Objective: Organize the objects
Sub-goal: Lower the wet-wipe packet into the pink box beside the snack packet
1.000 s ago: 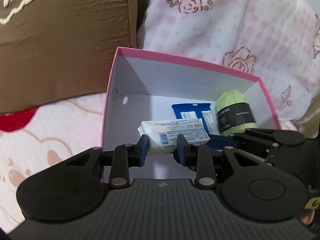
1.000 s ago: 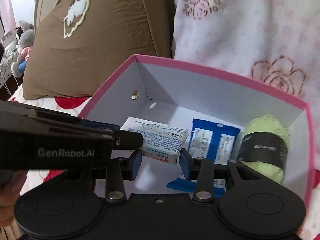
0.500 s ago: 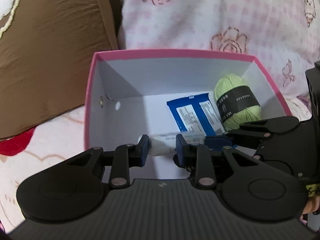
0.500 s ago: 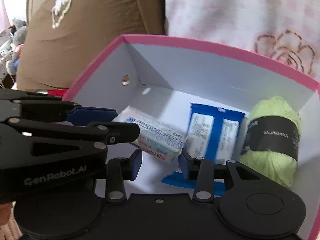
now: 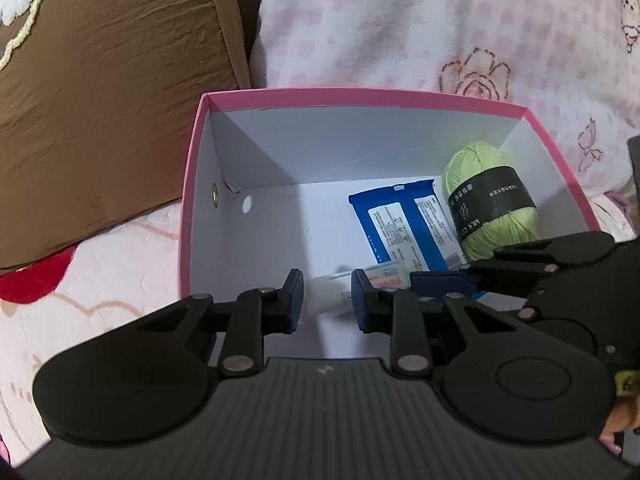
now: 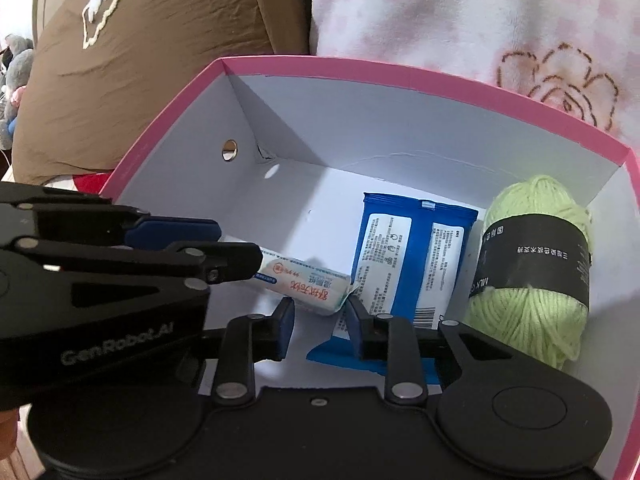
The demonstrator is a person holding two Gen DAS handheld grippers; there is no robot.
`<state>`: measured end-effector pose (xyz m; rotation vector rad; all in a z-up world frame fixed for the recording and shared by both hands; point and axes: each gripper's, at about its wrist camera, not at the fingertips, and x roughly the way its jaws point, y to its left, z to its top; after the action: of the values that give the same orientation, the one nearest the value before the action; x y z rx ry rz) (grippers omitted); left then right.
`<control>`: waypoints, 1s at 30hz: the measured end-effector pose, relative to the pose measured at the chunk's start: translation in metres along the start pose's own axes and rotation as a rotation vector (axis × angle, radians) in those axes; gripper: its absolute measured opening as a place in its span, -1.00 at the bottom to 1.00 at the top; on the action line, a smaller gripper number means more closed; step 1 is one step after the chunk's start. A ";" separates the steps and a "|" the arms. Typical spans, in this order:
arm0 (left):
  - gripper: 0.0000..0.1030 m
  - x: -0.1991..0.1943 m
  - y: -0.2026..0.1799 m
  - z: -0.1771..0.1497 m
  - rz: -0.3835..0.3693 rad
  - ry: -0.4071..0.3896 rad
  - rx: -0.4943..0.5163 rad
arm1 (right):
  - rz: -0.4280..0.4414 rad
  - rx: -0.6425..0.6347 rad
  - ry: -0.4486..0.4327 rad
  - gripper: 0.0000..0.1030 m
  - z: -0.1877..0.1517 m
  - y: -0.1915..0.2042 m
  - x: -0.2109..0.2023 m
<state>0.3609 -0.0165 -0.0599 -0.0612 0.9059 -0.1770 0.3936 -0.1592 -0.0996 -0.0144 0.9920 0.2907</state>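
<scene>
Where a second ago the white tissue packet (image 6: 304, 286) hung higher above the pink box (image 5: 360, 94), it now sits low near the box floor, clamped in the left hand-held gripper (image 5: 326, 300). The right hand-held gripper (image 6: 318, 326) is closing beside the packet's loose end, its fingers not visibly pressing on it. Deeper in the box lie a blue wipes pack (image 6: 412, 252) and, against the right wall, a green yarn ball (image 6: 532, 264). Behind the box lean a brown cushion (image 5: 104, 80) and pink blanket (image 5: 440, 24).
</scene>
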 end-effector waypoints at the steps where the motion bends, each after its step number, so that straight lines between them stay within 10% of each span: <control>1: -0.47 -0.003 0.000 0.000 -0.005 -0.002 0.001 | -0.001 -0.004 0.003 -0.38 0.000 0.000 0.000; 22: -0.44 -0.046 0.020 0.004 -0.014 -0.136 -0.089 | 0.001 0.103 -0.049 -0.35 0.019 0.001 -0.001; 30: -0.42 -0.043 0.031 0.004 -0.085 -0.099 -0.129 | 0.092 -0.046 -0.021 -0.34 0.012 0.014 -0.022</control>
<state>0.3421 0.0221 -0.0274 -0.2270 0.8157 -0.1926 0.3890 -0.1492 -0.0730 -0.0079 0.9664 0.3971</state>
